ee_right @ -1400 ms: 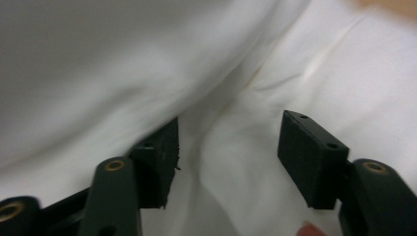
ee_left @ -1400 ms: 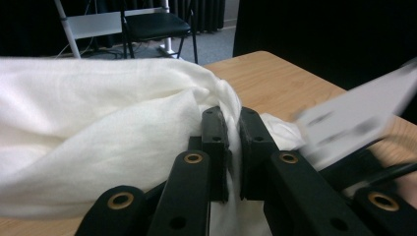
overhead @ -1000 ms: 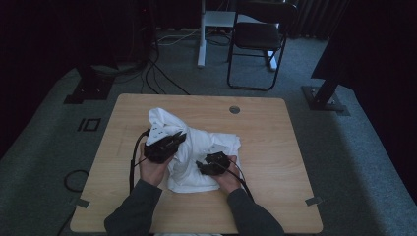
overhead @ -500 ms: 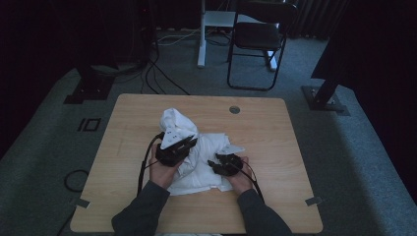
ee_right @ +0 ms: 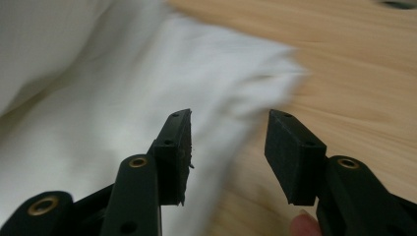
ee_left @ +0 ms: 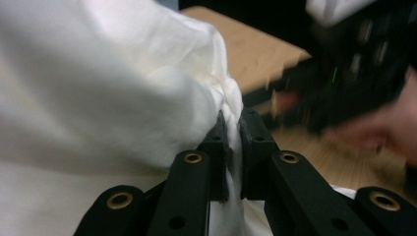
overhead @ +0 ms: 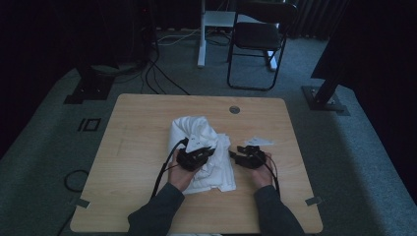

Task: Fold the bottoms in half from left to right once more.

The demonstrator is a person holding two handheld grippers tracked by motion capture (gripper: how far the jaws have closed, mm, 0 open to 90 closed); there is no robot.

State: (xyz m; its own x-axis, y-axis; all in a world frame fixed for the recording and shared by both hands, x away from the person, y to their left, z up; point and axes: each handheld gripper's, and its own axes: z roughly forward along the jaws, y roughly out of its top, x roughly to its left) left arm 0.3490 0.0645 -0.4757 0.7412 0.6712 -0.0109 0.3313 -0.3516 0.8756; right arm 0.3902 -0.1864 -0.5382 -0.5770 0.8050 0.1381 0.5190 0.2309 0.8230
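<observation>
Left gripper, at the lower middle of its own view, pinches a fold of the white cloth, which lies at the table centre. Our right gripper stands half open and empty; its jaws have just been closing. We judge folding is underway; next we must catch the cloth's right edge.

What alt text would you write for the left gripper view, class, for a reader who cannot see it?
The left gripper pinches a fold of white cloth between its two black jaws, the cloth bulging at the left. Behind it lies a wooden table, and the blurred right gripper with its hand sits at the right.
</observation>
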